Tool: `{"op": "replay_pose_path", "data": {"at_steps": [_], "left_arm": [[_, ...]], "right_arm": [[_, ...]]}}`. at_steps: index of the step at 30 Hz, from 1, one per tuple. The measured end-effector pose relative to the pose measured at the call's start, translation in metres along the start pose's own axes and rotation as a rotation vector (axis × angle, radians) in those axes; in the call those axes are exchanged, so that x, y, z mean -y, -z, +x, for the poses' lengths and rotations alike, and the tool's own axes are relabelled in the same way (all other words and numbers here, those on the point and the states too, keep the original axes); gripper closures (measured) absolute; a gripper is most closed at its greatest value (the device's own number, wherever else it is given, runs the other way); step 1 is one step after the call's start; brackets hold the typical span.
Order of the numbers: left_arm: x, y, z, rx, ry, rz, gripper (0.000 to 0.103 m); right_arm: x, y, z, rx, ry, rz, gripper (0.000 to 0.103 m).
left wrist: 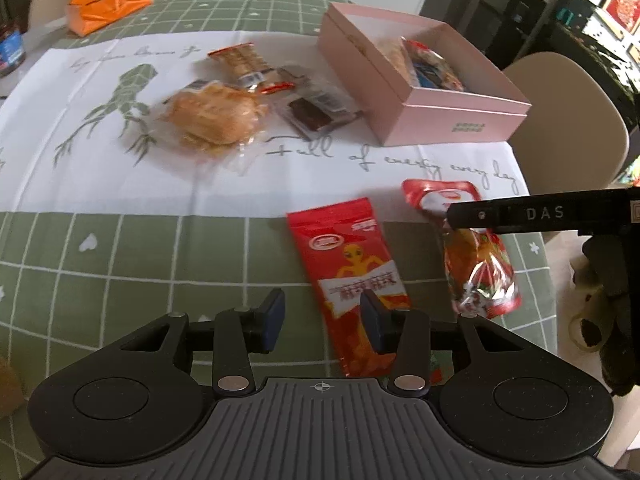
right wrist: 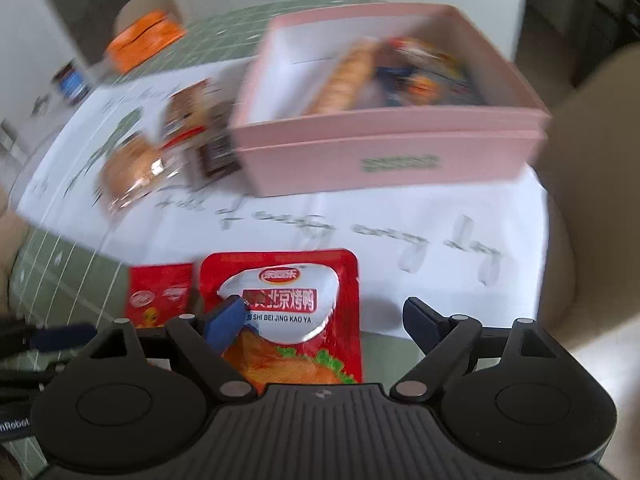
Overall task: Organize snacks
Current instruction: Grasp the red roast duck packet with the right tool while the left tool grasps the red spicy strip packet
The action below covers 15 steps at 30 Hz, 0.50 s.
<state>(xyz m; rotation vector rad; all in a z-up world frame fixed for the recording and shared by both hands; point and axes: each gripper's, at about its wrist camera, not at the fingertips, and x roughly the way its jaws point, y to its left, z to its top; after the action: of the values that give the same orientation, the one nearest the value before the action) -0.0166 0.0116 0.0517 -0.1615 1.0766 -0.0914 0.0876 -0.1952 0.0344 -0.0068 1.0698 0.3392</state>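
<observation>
A pink box (left wrist: 448, 116) at the back right holds several snack packets; it also shows in the right wrist view (right wrist: 384, 160). My left gripper (left wrist: 323, 320) is open, low over a red alien-print packet (left wrist: 352, 264). My right gripper (right wrist: 324, 320) is open over a red roast-duck packet (right wrist: 288, 312), which lies between its fingers; its left pad (right wrist: 224, 324) overlaps the packet's left side. In the left wrist view the right gripper's finger (left wrist: 520, 214) lies across that packet (left wrist: 480, 264). A clear bag of golden snack (left wrist: 212, 116), a biscuit pack (left wrist: 244, 60) and a brown packet (left wrist: 316, 108) lie mid-table.
An orange pouch (left wrist: 106, 2) lies at the table's far left, next to a dark jar (left wrist: 10, 46). A beige chair (left wrist: 568, 128) stands beyond the right table edge. The white runner (left wrist: 120, 184) crosses the green checked cloth (left wrist: 120, 264).
</observation>
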Motion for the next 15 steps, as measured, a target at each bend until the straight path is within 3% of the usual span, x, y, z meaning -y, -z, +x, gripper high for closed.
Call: {"op": "replay_pose_path", "data": {"at_steps": [11,15], "left_arm": [[0.034,-0.013,0.019,0.01,0.029,0.074,0.057],[0.049,-0.007,0.023,0.036,-0.044,0.199,0.055]], "right_arm": [[0.027,0.016,-0.01,-0.006,-0.02,0.14,0.017],[0.032,0.017,-0.013,-0.007,-0.019,0.151,0.016]]}}
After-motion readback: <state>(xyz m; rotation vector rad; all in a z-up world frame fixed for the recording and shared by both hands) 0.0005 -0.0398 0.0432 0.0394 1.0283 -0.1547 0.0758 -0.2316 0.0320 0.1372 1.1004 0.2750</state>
